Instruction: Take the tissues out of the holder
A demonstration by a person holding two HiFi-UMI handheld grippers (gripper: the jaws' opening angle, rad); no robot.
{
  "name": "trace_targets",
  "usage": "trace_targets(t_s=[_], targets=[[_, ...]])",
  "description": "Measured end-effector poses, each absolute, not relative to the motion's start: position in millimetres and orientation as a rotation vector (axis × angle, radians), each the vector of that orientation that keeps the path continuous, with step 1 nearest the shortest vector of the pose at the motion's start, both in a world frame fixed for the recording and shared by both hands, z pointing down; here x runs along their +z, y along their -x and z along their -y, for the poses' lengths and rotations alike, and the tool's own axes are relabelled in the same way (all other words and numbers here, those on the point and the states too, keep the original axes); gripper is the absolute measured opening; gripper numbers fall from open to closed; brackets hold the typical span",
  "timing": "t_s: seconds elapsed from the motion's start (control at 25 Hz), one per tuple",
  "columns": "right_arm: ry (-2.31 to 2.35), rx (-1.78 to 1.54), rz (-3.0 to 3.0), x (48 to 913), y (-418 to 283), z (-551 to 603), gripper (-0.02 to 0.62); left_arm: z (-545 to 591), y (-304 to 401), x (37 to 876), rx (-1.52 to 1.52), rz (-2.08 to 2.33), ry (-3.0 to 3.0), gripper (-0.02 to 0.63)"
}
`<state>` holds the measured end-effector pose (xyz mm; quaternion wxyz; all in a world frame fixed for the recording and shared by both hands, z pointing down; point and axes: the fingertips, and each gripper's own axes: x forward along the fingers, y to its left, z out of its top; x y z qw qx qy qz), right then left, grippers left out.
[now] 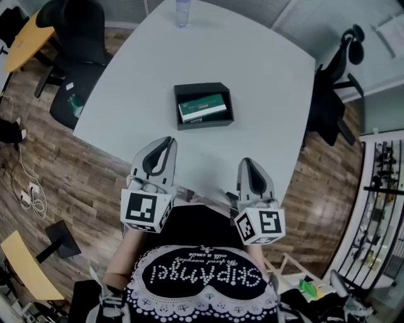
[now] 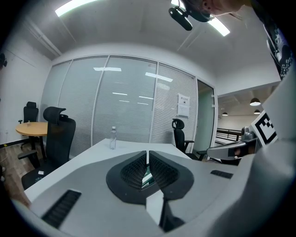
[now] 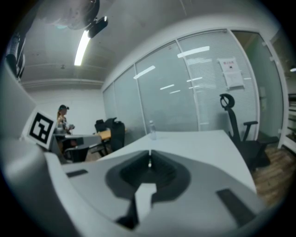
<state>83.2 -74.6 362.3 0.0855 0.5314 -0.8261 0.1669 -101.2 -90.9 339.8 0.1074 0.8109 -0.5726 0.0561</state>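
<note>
Tissues (image 1: 202,108) lie in the black holder (image 1: 183,92) at the middle of the tabletop (image 1: 139,76), while the left claw (image 1: 168,140) and the right claw (image 1: 245,163) hover at its near edge, both closed tight and empty.

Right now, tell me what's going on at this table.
A person holds the left hand-held gripper and the right hand-held gripper over the table's near edge, both shut and empty. The tissues lie in the black holder mid-table, untouched. A bottle stands at the far edge.
</note>
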Motion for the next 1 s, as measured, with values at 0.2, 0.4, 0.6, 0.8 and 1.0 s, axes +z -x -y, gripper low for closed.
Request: trace_targets(t_s=[0.2, 0.4, 0.6, 0.8, 1.0], targets=[[-1.65, 0.497, 2.425, 366, -76, 79, 0.034, 105, 109, 344, 0.161, 1.626, -2.433, 0.035], [-1.685, 0.504, 2.4, 367, -68, 81, 0.034, 114, 117, 348, 0.175, 1.584, -2.461, 0.035], [-1.715, 0.519, 2.368, 371, -69, 81, 0.035, 122, 116, 352, 0.175, 1.545, -2.472, 0.035], [-1.741, 0.524, 2.358, 372, -73, 81, 0.034, 121, 109, 354, 0.177, 1.509, -2.476, 0.035], [-1.747, 0.521, 2.362, 368, -76, 84, 0.034, 123, 109, 354, 0.18, 1.521, -2.481, 0.035]])
